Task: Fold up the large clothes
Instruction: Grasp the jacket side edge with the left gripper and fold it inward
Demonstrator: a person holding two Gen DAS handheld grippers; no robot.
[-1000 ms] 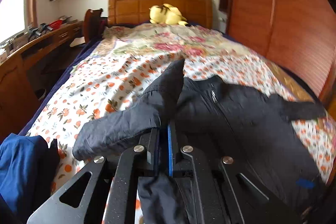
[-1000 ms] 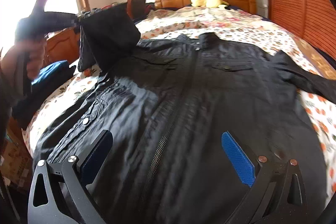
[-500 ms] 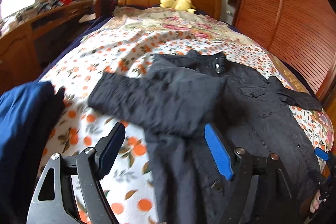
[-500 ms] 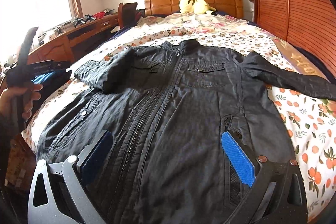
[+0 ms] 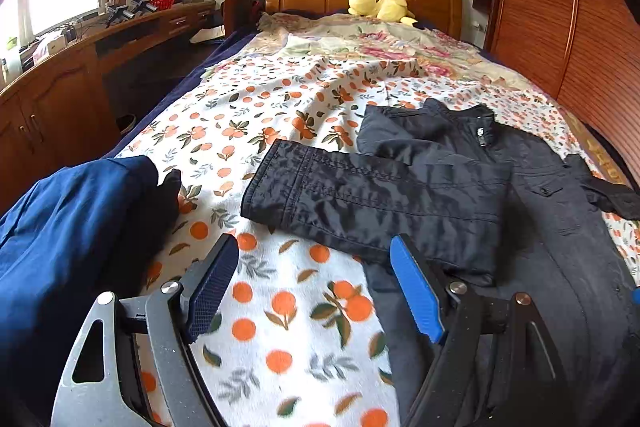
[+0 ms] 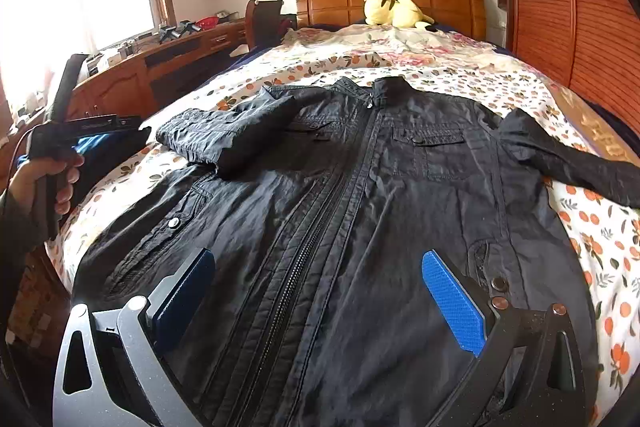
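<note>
While my left gripper (image 5: 312,291) and right gripper (image 6: 316,303) gaped empty, black jacket (image 6: 360,207) lay zipped on orange-print bedspread (image 5: 256,123), yellow plush (image 6: 394,10) at twelve o'clock, collar label unreadable.

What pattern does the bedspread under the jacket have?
Oranges with green leaves on white, clearest in the left wrist view: bedspread, jacket.

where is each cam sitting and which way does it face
Left wrist: on the left tool, low over the bed's left edge, facing the headboard; its open fingers frame the folded sleeve and bedspread.
Right wrist: on the right tool, at the foot of the bed over the black jacket, facing the headboard; its open fingers show, and the left hand.
Shared: the jacket, folded sleeve, yellow plush toy, headboard.
</note>
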